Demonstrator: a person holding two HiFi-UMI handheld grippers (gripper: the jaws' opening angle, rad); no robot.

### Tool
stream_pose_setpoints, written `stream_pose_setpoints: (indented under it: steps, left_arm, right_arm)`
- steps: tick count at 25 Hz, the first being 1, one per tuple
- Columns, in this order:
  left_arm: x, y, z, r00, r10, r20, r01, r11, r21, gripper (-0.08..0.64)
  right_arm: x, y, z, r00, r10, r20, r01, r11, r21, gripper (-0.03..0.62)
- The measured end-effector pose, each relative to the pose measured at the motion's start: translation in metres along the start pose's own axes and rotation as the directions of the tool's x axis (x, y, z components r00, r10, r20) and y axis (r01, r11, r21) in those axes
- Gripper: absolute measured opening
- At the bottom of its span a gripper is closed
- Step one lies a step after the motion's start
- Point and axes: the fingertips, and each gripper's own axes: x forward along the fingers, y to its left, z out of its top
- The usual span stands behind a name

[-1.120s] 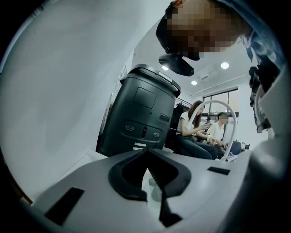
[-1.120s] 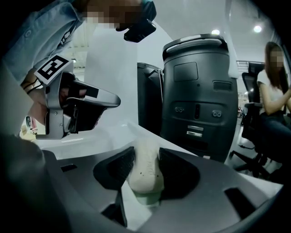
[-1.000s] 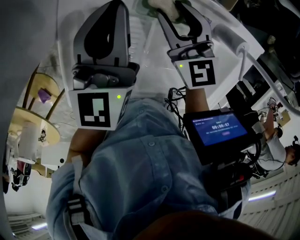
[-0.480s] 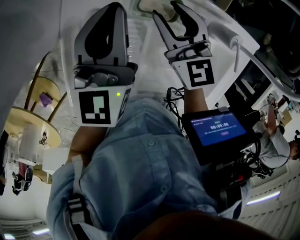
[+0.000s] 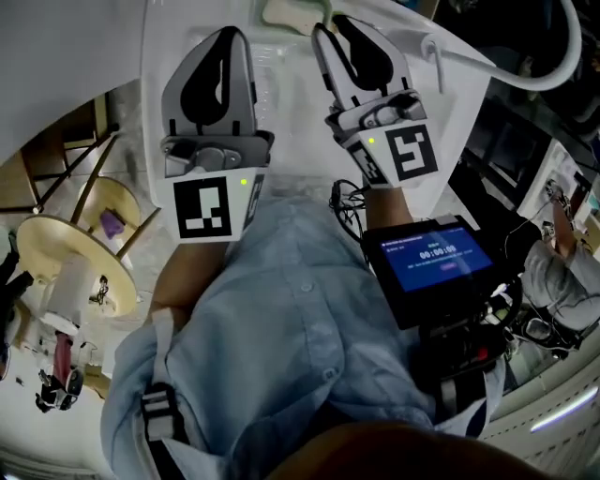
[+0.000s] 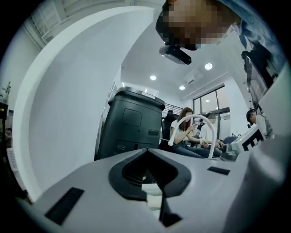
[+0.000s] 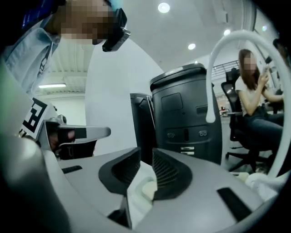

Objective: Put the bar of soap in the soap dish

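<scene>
A cream bar of soap (image 5: 291,11) lies at the top edge of the head view, on a white basin top (image 5: 159,56). My right gripper (image 5: 330,22) points at it, fingertips just right of the bar. Its jaws are closing with a narrow gap left. In the right gripper view the soap (image 7: 149,190) shows low in that gap inside a pale green dish rim (image 7: 137,187), and the pads of the right gripper (image 7: 145,157) are apart from it. My left gripper (image 5: 230,36) hangs beside it on the left, jaws shut on nothing (image 6: 146,151).
A white curved faucet pipe (image 7: 227,59) arches at the right. A dark grey cabinet-like machine (image 7: 186,113) stands ahead, and a person sits on a chair (image 7: 254,95) beyond. A screen (image 5: 436,261) hangs at my waist. A round wooden stand (image 5: 56,253) is lower left.
The right gripper's jaws have narrowed from wide open. Both grippers sit lower in the head view, and the soap now shows left of the right fingertips.
</scene>
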Motion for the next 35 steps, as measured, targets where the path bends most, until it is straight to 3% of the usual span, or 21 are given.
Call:
stream_pose_setpoints:
  steps: [4,13,23,35]
  left_arm:
    - [-0.007,0.005,-0.013,0.999,0.029,-0.03,-0.029,0.999,-0.016,0.008]
    - [-0.01,0.022,-0.076,0.98,0.097,-0.171,-0.115,0.988,-0.103,0.008]
    - [-0.011,0.003,-0.067,0.988,0.07,-0.135,-0.084,0.991,-0.101,0.008]
    - [-0.005,0.004,-0.06,0.991,0.056,-0.123,-0.067,0.994,-0.086,0.008]
  right_arm:
    - [-0.002,-0.008,-0.01,0.997,-0.049,-0.062,0.051,0.998,0.031,0.008]
    - [0.011,0.002,-0.047,0.984,-0.012,-0.178,0.03,0.995,0.098,0.006]
    - [0.005,0.008,-0.03,0.988,-0.003,-0.151,0.009,0.999,0.039,0.006]
    - [0.011,0.007,-0.023,0.991,-0.011,-0.134,0.017,0.999,0.045,0.006]
